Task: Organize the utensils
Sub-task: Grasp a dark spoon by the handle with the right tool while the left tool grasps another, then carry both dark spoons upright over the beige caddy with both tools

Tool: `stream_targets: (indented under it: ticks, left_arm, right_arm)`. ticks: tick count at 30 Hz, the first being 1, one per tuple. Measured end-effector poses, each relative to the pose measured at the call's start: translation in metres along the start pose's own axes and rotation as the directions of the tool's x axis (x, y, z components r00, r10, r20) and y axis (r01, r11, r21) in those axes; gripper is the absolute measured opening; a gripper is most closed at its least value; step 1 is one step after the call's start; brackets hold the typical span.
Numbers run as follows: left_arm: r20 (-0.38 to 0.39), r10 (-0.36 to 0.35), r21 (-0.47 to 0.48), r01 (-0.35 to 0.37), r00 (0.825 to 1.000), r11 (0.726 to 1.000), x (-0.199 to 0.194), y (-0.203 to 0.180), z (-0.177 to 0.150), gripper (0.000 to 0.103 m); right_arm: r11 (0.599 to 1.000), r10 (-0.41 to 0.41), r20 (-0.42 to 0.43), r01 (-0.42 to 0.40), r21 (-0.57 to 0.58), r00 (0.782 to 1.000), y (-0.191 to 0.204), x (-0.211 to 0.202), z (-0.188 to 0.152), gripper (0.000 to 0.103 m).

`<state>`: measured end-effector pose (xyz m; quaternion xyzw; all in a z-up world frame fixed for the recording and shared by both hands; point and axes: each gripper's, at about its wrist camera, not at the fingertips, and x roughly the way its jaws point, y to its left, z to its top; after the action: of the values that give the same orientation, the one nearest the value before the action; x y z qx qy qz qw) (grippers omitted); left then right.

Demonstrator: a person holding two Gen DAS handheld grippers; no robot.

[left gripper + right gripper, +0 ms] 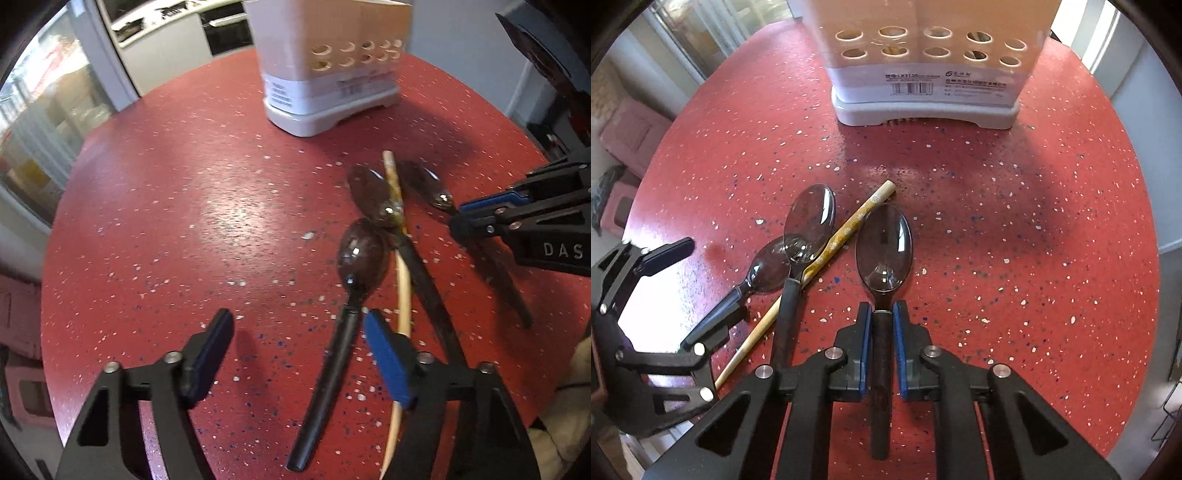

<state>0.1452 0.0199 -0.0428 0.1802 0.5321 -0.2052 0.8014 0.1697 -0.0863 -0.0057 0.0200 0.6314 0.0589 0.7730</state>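
Three black-handled metal spoons and a wooden chopstick [846,236] lie on the red speckled table [1015,229]. My right gripper [882,314] is shut on the handle of the right spoon [884,243], whose bowl points toward the white utensil holder [923,74]. My left gripper [295,332] is open, and the handle of the left spoon [364,254] lies between its fingers without being gripped. The middle spoon [373,195] rests across the chopstick [402,288]. The holder stands at the back in the left wrist view [328,70]. The right gripper also shows there [476,218].
The round table edge curves close at the left and right. A pink cushioned seat [631,136] sits beyond the left edge. Kitchen cabinets and an oven [221,29] stand behind the table.
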Motion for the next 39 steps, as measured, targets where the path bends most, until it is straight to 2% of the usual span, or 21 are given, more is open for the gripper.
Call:
stream_targets:
  ticks: [4,6,9,10,11,12,16,26,32,39]
  left_arm:
    - [-0.041,-0.021,0.051,0.023,0.999,0.998,-0.002,-0.011,0.008,0.079]
    - [-0.064,-0.029,0.079,0.034,0.998,0.996,-0.001,-0.017,0.013,0.067]
    - [-0.100,-0.022,0.115,0.033,0.995,0.993,-0.001,-0.028,0.019,0.059]
    - [-0.119,-0.035,0.117,0.049,0.992,0.992,-0.001,-0.030,0.022,0.054]
    - [-0.139,-0.070,0.106,0.085,0.988,0.991,-0.001,-0.031,0.023,0.042]
    - [-0.150,-0.082,0.099,0.098,0.985,0.990,-0.001,-0.034,0.025,0.041]
    - [-0.137,-0.062,0.099,0.076,0.989,0.992,-0.007,-0.036,0.024,0.041]
    - [0.019,-0.061,-0.081,0.062,0.998,0.995,-0.042,-0.024,-0.008,0.041]
    - [0.138,-0.044,-0.174,0.068,0.989,0.982,-0.069,-0.012,-0.019,0.041]
    - [0.260,-0.023,-0.266,0.094,0.965,0.959,-0.099,-0.006,-0.019,0.041]
  right_arm:
    - [0.999,0.052,0.008,-0.053,0.004,0.999,-0.010,-0.005,-0.006,0.013]
    - [0.998,0.066,0.027,-0.065,-0.006,0.997,-0.016,-0.011,-0.012,0.013]
    - [0.996,0.087,0.053,-0.086,-0.014,0.995,-0.023,-0.020,-0.015,0.013]
    - [0.995,0.096,0.060,-0.095,-0.014,0.994,-0.026,-0.023,-0.016,0.013]
    - [0.995,0.104,0.066,-0.103,-0.013,0.992,-0.028,-0.027,-0.019,0.013]
    - [0.994,0.110,0.073,-0.109,-0.014,0.991,-0.030,-0.030,-0.022,0.013]
    - [0.993,0.120,0.105,-0.118,-0.023,0.987,-0.041,-0.041,-0.032,0.013]
    - [0.982,0.184,0.139,-0.188,0.012,0.973,-0.074,-0.055,-0.048,0.013]
    - [0.975,0.215,0.173,-0.223,0.023,0.961,-0.085,-0.064,-0.051,0.013]
    - [0.963,0.258,0.236,-0.268,0.010,0.937,-0.096,-0.081,-0.056,0.013]
